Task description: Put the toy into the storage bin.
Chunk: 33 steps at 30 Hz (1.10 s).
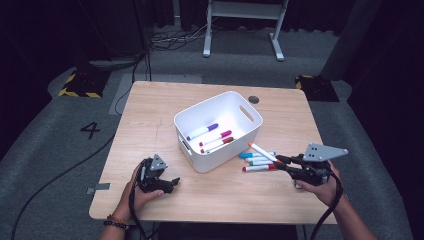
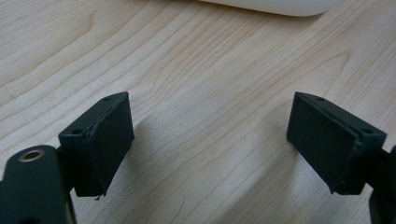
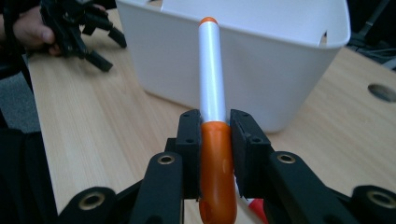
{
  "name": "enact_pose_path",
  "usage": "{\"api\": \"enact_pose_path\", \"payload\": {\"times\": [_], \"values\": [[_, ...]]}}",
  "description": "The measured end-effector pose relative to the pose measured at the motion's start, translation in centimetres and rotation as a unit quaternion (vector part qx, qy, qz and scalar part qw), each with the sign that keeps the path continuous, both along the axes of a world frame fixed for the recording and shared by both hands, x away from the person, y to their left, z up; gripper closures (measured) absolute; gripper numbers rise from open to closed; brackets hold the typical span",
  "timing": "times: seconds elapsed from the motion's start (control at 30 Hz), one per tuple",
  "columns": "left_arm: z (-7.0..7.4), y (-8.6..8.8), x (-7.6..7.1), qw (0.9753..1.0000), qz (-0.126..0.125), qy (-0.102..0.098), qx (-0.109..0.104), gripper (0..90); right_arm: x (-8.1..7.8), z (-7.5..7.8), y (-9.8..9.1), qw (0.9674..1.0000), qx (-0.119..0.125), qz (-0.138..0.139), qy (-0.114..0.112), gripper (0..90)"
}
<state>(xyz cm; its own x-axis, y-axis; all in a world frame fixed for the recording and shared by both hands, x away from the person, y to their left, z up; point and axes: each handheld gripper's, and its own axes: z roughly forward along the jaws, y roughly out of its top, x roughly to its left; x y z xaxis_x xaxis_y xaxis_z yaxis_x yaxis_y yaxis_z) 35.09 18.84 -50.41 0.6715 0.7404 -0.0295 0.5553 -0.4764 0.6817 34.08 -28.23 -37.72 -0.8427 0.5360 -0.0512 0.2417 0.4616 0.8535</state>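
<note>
- The right gripper (image 3: 215, 140) has its fingers (image 3: 189, 140) clenched on an orange marker (image 3: 212, 84), the pads pressing the orange cap from both sides; the cap's lower end is cut off by the bottom edge of the right gripper view.
- The marker's long axis runs straight out from the fingers: white barrel forward, its small orange tail end farthest out, aimed at the white bin (image 3: 243, 74). In the high view the marker (image 1: 262, 151) is held above the tabletop (image 1: 150, 115), slanting up and to the left toward the bin's near right corner.
- No brand or print can be made out on the barrel.
- A red-and-white scrap shows under the right fingers in the right gripper view, too hidden to name.
- Just beside the marker, three more markers (image 1: 257, 162) lie on the tabletop against the bin's right side, with blue, green and red caps; the right gripper covers their right ends.
- Inside the bin (image 1: 235, 102) lie three markers (image 1: 210, 136), purple, pink and red.
- The left gripper (image 2: 210, 140) rests low over bare wood with its fingers (image 2: 109, 140) released and wide apart, nothing between them; the bin's rim is cut off at the top of that view.
- On the floor at the left, a painted "4" (image 1: 90, 130) reads clearly.
</note>
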Motion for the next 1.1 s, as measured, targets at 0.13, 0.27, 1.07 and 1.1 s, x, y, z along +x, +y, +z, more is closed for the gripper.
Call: {"api": "enact_pose_path", "payload": {"times": [0.13,0.27,1.07,1.1], "values": [[0.0,0.0,0.0,1.0000,0.000,0.000,0.000,14.8,1.2,1.9,1.4,0.9999,0.001,0.005,-0.013,74.9],[0.0,0.0,0.0,1.0000,0.000,0.000,0.000,14.8,2.5,3.1,3.1,0.9998,-0.003,0.008,-0.016,74.9],[0.0,0.0,0.0,1.0000,0.000,0.000,0.000,14.8,8.6,4.2,13.7,0.9989,-0.037,0.021,0.018,74.8],[0.0,0.0,0.0,1.0000,0.000,0.000,0.001,14.8,8.6,4.2,14.1,0.9989,-0.038,0.023,0.018,74.9]]}}
